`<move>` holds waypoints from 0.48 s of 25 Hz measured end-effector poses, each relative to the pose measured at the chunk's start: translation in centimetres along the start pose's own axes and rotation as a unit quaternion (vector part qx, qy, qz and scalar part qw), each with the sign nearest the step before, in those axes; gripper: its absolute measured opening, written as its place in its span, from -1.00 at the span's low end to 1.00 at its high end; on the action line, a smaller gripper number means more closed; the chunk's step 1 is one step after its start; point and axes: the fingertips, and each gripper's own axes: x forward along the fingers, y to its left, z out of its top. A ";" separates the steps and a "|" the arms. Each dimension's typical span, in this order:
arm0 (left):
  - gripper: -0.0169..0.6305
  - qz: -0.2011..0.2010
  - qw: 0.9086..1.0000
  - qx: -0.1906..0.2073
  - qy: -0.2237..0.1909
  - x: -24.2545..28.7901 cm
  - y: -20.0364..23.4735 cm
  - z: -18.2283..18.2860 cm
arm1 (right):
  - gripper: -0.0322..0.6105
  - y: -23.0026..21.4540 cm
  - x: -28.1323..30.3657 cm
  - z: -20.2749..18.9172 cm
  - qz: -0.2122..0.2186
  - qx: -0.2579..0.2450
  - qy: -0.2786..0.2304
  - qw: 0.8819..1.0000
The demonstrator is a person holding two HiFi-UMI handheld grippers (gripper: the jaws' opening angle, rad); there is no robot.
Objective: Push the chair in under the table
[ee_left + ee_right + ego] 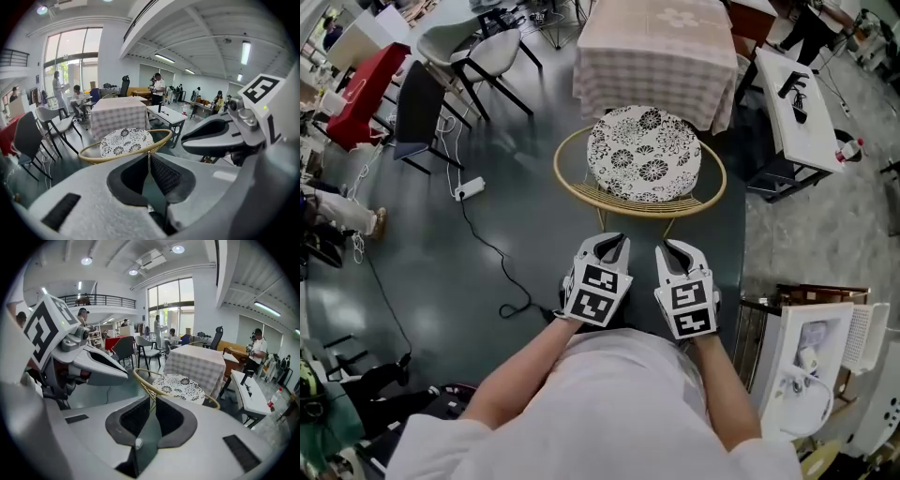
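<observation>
We face the table (652, 56), draped in a checked cloth that hangs down its near side, which is where the chair has to go. The chair (628, 208) stands on the dark floor just in front of it, its seat well clear of the cloth, so by our reckoning the push has not yet begun. Its golden wire back curves toward us, the natural part to press on. A round flower-patterned cushion (643, 153) lies on the seat and fills most of the ring.

We hold the left gripper (612, 241) and the right gripper (672, 246) side by side, close together, both aimed at the near curve of that back. From the head view they sit just short of the wire; we cannot tell whether either touches it.

Both pairs of jaws are closed together with nothing between them. That suits a shove, we judge, since blunt closed tips can bear on the rim without snagging the wires.
</observation>
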 end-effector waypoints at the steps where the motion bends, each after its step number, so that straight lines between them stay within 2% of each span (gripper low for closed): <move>1: -0.92 0.002 1.000 0.014 0.003 0.3 0.7 0.0 | -0.88 -0.3 0.4 0.2 -0.003 -0.016 0.004 1.000; 6: -0.84 -0.002 0.994 0.102 0.037 1.7 3.9 -0.6 | -0.88 -1.5 2.0 0.6 -0.005 -0.083 0.019 0.996; 9: -0.76 -0.010 0.985 0.160 0.056 2.2 5.3 -1.0 | -0.88 -1.9 2.8 0.7 -0.005 -0.124 0.031 0.992; 12: -0.70 -0.016 0.972 0.222 0.073 3.0 6.2 -1.6 | -0.88 -2.3 3.6 0.3 -0.002 -0.165 0.045 0.985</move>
